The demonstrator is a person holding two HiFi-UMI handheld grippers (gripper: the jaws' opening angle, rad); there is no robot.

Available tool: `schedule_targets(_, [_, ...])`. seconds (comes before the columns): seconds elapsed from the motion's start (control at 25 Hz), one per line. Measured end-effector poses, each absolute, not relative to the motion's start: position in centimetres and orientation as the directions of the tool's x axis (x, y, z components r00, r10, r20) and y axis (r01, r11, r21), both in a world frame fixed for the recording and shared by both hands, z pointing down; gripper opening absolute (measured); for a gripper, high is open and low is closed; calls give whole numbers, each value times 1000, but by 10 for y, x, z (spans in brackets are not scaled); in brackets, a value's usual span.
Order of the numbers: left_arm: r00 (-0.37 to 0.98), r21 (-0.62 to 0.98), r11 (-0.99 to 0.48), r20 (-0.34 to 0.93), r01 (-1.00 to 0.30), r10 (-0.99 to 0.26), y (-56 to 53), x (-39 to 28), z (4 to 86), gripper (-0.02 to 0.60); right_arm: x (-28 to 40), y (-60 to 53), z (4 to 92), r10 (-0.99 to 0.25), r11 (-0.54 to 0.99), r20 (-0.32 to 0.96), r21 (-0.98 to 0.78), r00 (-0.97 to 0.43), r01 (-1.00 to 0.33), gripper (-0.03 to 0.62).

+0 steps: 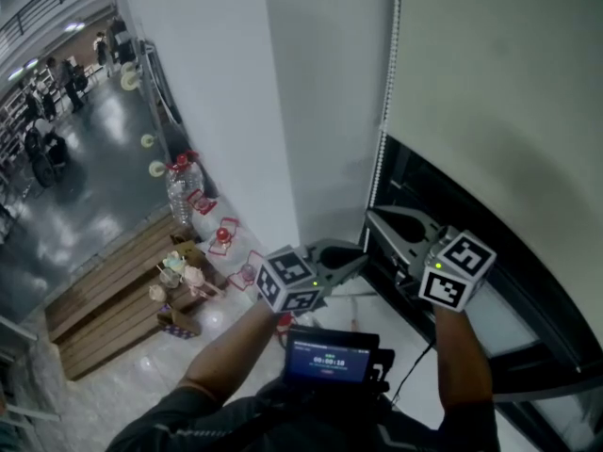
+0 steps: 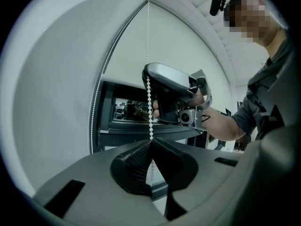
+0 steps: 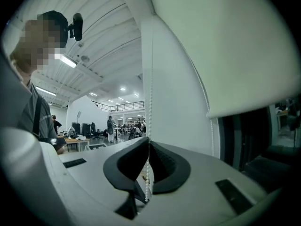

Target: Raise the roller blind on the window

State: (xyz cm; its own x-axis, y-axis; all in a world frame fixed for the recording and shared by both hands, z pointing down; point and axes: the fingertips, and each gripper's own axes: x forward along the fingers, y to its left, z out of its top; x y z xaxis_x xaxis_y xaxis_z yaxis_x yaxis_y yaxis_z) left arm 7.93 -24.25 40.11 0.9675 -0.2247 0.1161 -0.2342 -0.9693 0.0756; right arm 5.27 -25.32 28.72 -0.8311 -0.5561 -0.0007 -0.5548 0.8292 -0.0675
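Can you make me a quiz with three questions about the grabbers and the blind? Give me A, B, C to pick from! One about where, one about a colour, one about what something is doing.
1. Where does the bead chain hang in the head view?
A. Along the roller blind's left edge
B. Down the blind's middle
C. Coiled on the floor

2. What colour is the chain?
A. Red
B. Black
C. White

3. What are the left gripper's jaws doing?
A. Standing wide open
B. Shut on the chain
C. Holding a bottle

Answers:
1 A: the beads run down the blind's edge, next to the white wall.
2 C: the beads look white in both gripper views.
3 B: the left gripper view shows the jaws closed with the chain pinched between them.
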Motion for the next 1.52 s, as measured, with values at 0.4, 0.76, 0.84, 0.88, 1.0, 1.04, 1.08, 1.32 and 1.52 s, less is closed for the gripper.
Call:
schedule_targets(0.4, [946,36,-947,-48,-318,-320,-250,19,312,64,53,-254,296,-551,831,11,-79,-834,-550,3])
schedule_targets(0.76, [939,-56,-951,-188,-304,-289,-254,44,185,71,38,-246,300,-524,849,12,-66,-851,-524,3])
schedule_targets(0.84, [947,-79,-952,-156,-296,-281,-260,56,186,87,37,-247,301,-521,851,13,-64,-853,-521,3])
schedule_targets(0.88, [949,-85,-953,-148,-292,-278,-261,60,188,47,38,-248,302,-522,851,12,-64,-853,-521,3])
schedule_targets(1.0, [943,-85,-951,-179,-298,-279,-261,62,188,5,42,-248,302,-530,846,9,-68,-848,-529,2])
schedule_targets(1.04, [941,-89,-950,-196,-298,-277,-259,61,188,5,43,-247,301,-532,844,7,-71,-847,-531,2])
schedule_targets(1.08, [938,-93,-950,-209,-300,-276,-257,61,187,4,44,-246,301,-534,843,5,-73,-846,-532,3])
schedule_targets(1.32, [940,-114,-945,-192,-307,-283,-255,60,201,5,42,-246,314,-540,837,29,-87,-841,-540,3])
schedule_targets(1.52, [943,-87,-949,-171,-303,-285,-256,61,222,5,43,-247,334,-540,833,46,-117,-840,-541,3])
